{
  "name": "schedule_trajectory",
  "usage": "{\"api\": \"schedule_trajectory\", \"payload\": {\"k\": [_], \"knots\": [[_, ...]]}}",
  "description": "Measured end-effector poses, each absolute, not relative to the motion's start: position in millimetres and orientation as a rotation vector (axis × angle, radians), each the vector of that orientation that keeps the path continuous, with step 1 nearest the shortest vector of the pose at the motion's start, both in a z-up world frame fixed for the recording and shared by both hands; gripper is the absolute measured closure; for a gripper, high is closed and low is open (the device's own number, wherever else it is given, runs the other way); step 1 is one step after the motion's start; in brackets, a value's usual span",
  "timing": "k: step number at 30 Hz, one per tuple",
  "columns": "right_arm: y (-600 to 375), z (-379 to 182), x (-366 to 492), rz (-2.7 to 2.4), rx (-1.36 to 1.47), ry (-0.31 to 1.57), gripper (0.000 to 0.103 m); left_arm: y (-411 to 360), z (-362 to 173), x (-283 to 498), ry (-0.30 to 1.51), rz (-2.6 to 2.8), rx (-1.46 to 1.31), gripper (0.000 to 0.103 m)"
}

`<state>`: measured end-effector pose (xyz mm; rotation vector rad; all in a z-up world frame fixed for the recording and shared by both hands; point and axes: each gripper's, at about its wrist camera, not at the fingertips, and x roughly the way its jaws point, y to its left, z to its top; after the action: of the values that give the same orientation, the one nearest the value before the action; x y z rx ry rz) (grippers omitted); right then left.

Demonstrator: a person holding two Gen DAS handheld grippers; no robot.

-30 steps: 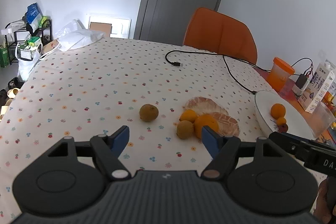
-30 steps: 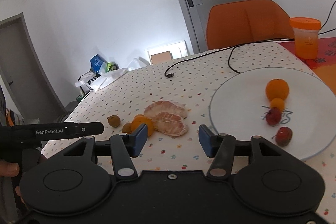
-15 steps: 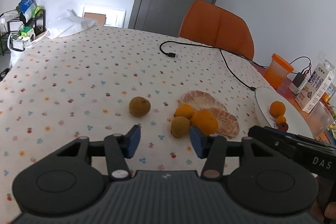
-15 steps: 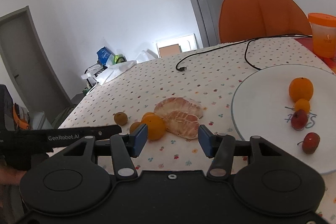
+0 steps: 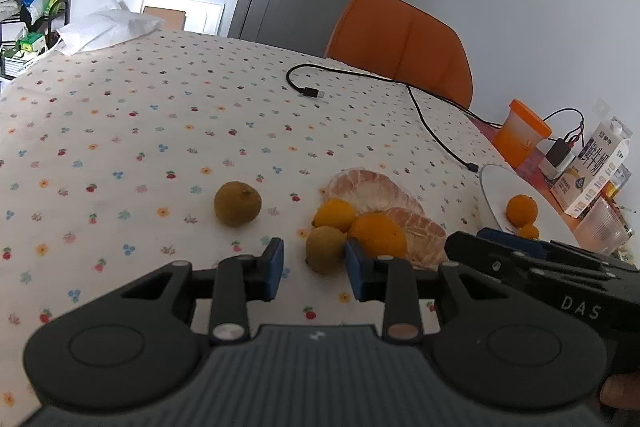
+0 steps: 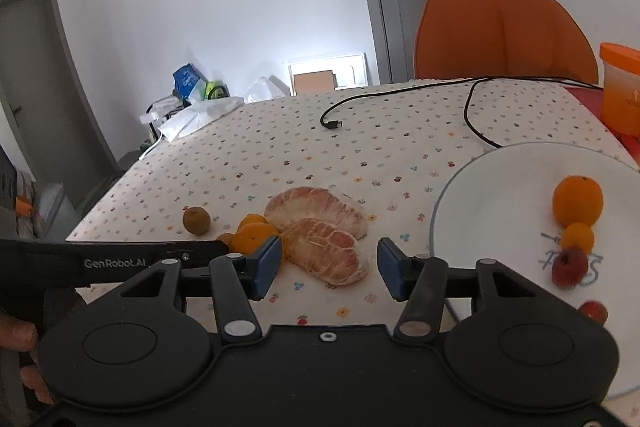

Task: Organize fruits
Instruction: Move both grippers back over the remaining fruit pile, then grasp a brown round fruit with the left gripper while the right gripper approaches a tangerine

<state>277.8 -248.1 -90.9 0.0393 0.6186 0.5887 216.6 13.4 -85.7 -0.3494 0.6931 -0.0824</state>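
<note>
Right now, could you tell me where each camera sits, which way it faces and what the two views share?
Left wrist: on the left gripper, facing the brown fruit between its closing jaws; the right gripper enters from the right.
Right wrist: on the right gripper, facing the pomelo segments and white plate; a hand shows at left.
Shared: the fruit cluster, plate, black cable and orange chair.

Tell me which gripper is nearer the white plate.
Right. The right gripper sits beside the white plate, over a pomelo segment. The left gripper, jaws closing, is over the fruit cluster, farther away.
</note>
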Motion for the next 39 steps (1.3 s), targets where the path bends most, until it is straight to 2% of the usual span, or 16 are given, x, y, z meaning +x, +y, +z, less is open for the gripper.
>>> {"api": "schedule_trajectory", "payload": {"k": [3,8,32,39], "knots": [[-247,-93,281,0.583,0.039,0.626,0.054,13,-85,220,0.688,-0.084,-0.348,0.071],[-244,-94,282,0.574,0.012,0.631,0.056,16,-87,222,0.689,-0.113,-0.360,0.082],[-220,-104,295,0.617,-0.120,0.628,0.057,44,-75,193,0.667,-0.005,-0.362,0.083],[-217,-102,299,0.646,-0.171,0.619,0.063,41,-74,188,0.664,0.004,-0.358,0.083]]}}
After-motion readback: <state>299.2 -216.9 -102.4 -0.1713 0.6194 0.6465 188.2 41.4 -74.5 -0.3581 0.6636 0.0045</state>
